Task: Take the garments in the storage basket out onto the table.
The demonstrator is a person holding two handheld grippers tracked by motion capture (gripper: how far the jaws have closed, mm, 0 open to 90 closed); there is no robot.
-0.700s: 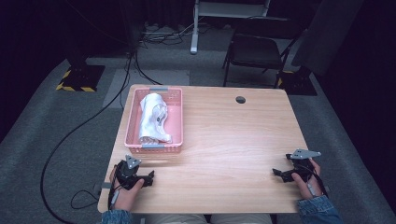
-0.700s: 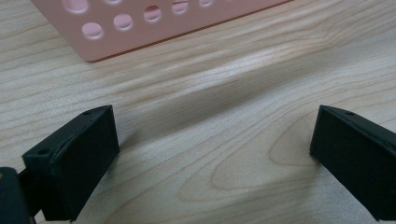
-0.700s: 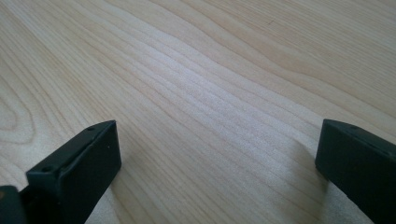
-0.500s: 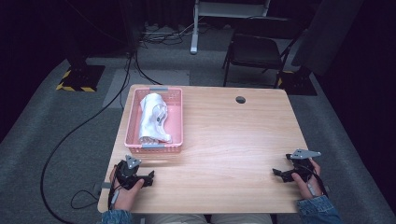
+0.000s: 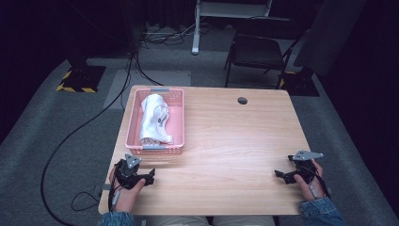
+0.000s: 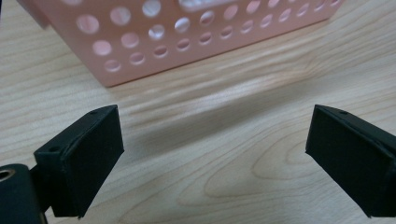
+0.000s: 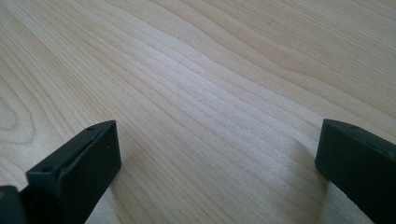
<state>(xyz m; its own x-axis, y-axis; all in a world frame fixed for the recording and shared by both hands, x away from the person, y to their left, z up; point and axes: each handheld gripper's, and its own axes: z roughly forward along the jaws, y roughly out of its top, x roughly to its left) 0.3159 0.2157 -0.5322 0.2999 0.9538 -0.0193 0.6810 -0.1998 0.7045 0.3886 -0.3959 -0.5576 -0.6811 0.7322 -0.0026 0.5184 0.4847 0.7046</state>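
Left gripper (image 5: 151,177) resting at table's near left corner, jaws wide with nothing between, just short of pink basket (image 5: 177,123), right gripper (image 5: 278,175) at near right edge, jaws wide over bare wood, white bag (image 5: 155,117) lying inside basket, table (image 5: 235,141) light wood.

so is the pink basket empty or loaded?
Loaded. In the high view the basket holds a crumpled white bundle that covers most of its floor. What the bundle is, cannot tell.

Right claw (image 7: 215,172) with black jaws spread wide, nothing between them, bare pale wooden table (image 7: 210,70) beneath
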